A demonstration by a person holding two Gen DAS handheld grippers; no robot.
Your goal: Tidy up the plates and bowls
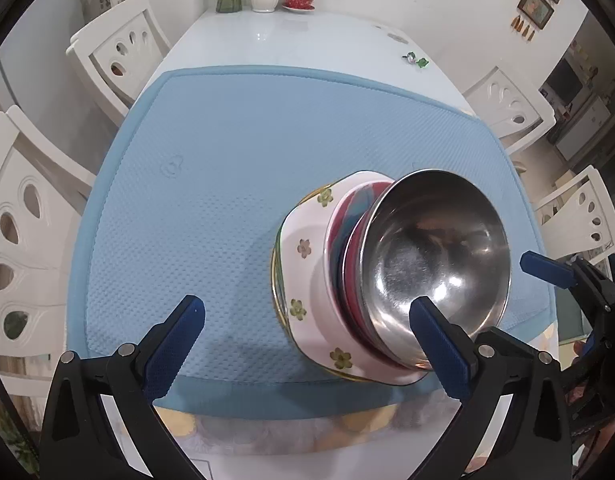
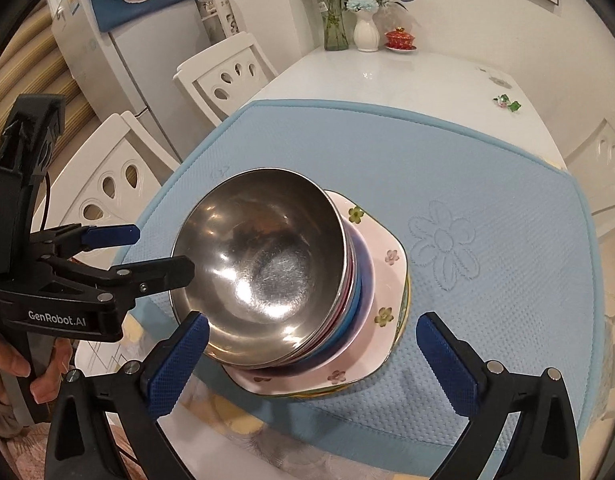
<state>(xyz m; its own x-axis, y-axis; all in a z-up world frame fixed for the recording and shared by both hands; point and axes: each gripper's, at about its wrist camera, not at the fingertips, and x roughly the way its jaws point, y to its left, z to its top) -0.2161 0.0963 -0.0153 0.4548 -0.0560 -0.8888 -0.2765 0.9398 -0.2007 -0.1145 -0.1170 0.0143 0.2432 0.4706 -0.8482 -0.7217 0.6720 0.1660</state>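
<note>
A stack of dishes stands on the blue mat (image 1: 227, 160). A steel bowl (image 1: 435, 264) tops it, over red, blue and pink dishes (image 1: 349, 232), with a square flowered plate (image 1: 303, 248) lowest. My left gripper (image 1: 307, 308) is open just left of the stack, its right finger (image 1: 439, 340) in front of the bowl's near rim, and nothing is gripped. In the right wrist view the steel bowl (image 2: 263, 260) and flowered plate (image 2: 387, 264) lie between the spread fingers of my open right gripper (image 2: 311, 322). The left gripper (image 2: 161, 250) reaches the bowl's left rim there; whether it touches I cannot tell.
The mat covers the near half of a glossy white table (image 1: 291, 36). White chairs (image 1: 119, 52) stand on both sides. Vases (image 2: 365, 32) and a red lidded cup (image 2: 399, 38) stand at the far end, with a small green item (image 2: 507, 102) near the right edge. A fridge (image 2: 119, 40) stands behind.
</note>
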